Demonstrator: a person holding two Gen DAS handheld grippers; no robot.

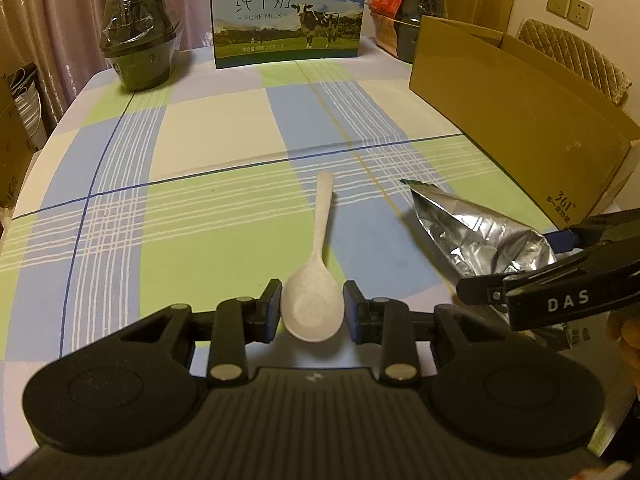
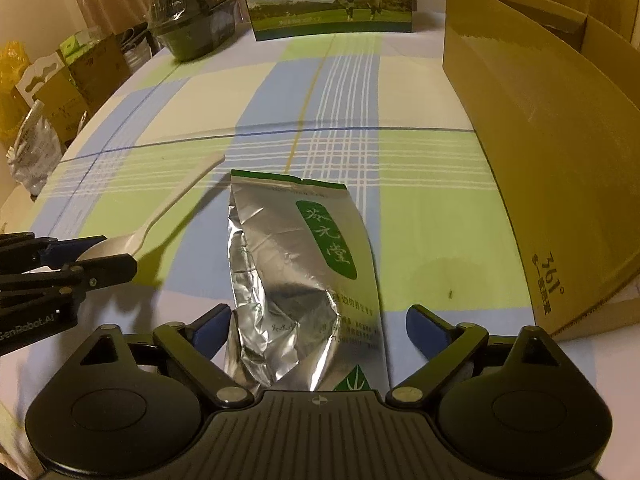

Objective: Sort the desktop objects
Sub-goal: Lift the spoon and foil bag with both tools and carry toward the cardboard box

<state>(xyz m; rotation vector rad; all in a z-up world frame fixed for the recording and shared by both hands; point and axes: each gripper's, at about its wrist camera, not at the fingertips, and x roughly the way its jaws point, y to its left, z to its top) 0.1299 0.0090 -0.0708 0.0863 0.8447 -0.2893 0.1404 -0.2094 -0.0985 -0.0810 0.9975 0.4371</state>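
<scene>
Left gripper (image 1: 312, 312) is clamped on the bowl of the white spoon (image 1: 316, 280), blue pads against both sides of the bowl; spoon handle runs away from the gripper over the checked tablecloth (image 1: 200, 136); spoon looks to be lying on the cloth, can't tell if it's lifted. Right gripper (image 2: 318, 326) stands wide, pads either side of the silver foil pouch (image 2: 296, 264) without pressing it; left pad is just beside the crumpled edge, right pad well apart; pouch lies flat on the cloth with its green-label face up, torn top pointing away. Spoon and pouch sit side by side near the front of the table; open cardboard box (image 2: 532, 128) is just right of the pouch. Milk carton box (image 1: 288, 12) and a wrapped black bowl (image 1: 140, 52) stand at the far edge.
</scene>
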